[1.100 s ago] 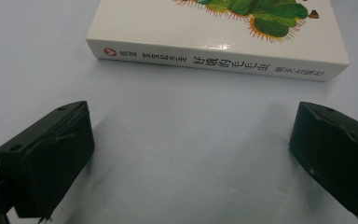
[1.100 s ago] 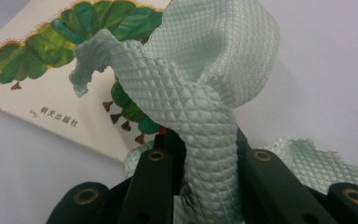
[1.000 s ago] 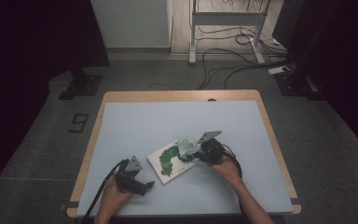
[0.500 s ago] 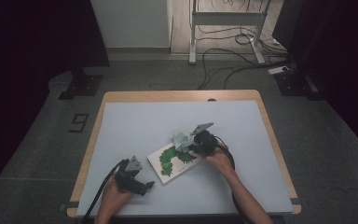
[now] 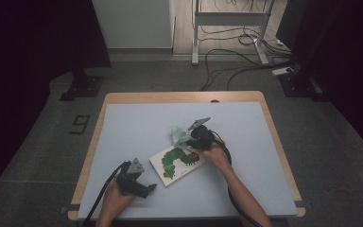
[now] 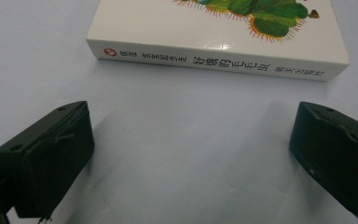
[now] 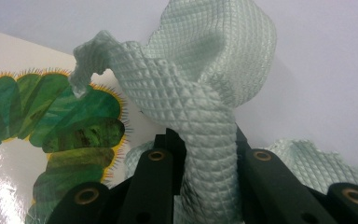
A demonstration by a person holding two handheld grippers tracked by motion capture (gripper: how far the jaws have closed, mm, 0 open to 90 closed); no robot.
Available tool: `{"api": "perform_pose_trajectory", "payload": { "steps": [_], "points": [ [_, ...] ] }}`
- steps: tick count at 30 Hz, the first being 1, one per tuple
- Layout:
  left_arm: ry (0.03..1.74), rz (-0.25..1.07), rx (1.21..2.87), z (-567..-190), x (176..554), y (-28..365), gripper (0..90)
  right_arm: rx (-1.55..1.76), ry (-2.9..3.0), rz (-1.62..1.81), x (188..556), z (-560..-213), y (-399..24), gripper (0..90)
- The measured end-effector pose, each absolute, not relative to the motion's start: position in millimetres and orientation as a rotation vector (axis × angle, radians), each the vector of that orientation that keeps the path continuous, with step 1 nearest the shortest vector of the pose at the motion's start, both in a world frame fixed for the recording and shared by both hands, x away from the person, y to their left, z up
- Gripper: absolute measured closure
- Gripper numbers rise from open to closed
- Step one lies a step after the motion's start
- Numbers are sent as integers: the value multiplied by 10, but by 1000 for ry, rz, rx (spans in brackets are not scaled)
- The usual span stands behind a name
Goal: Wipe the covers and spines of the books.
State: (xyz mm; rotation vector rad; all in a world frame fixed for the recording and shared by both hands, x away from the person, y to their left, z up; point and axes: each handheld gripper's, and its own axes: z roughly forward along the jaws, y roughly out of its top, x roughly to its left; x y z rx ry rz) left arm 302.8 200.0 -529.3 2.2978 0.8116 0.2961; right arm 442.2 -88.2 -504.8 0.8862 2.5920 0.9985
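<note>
The right claw [image 7: 200,177] is pinching a bunched pale-green cloth [image 7: 200,88] over the book [image 5: 177,163] at frame centre on the tabletop [image 5: 264,189], while the left claw [image 6: 191,154], gaping wide, is idling nearby; the unpinned book is risking being dragged askew by the wiping cloth.

Pale-green quilted cloth [image 7: 200,93], green-caterpillar book [image 5: 177,163]

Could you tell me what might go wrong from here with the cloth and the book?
The right claw pinches only a narrow fold of the pale green cloth, so it could slip free mid-wipe. The loose end hangs over the book, which lies unheld: the left claw stands open short of its spine, so dragging may push the book across the table.
</note>
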Motion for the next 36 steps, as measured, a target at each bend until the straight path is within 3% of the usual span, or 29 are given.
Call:
{"api": "perform_pose_trajectory", "payload": {
  "steps": [36],
  "points": [
    [814,297,2295,-5293,3026,1998,0,600,2757,1096,3939,-5017,-21,783]
  ]
}}
